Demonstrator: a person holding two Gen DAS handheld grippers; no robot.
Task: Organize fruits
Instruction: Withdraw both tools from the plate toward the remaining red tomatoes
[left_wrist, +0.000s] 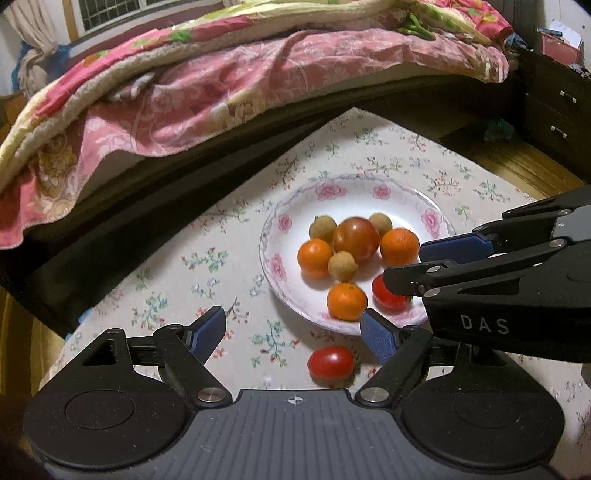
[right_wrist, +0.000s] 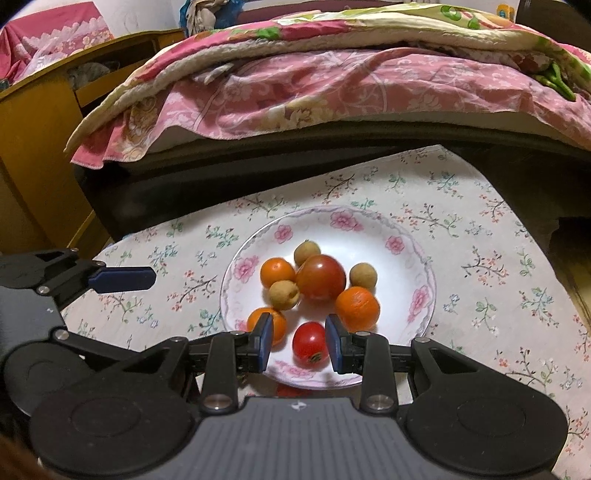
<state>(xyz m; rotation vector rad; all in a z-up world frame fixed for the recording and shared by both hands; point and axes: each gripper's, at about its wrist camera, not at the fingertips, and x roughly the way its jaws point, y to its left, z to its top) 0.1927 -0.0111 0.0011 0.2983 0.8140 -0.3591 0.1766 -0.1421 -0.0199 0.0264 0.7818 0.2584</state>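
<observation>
A white flowered plate on the floral cloth holds a large tomato, three oranges, three tan longans and a small red tomato. My right gripper hangs open over the plate's near rim, its blue pads flanking that small tomato without clamping it. A second small red tomato lies on the cloth just outside the plate. My left gripper stands open just above and around it, holding nothing. In the right wrist view one of its blue-padded fingers shows at left.
A bed with a pink floral quilt and a dark frame runs close behind the table. Wooden furniture stands at the left and dark drawers at the right. The floral tablecloth lies bare around the plate.
</observation>
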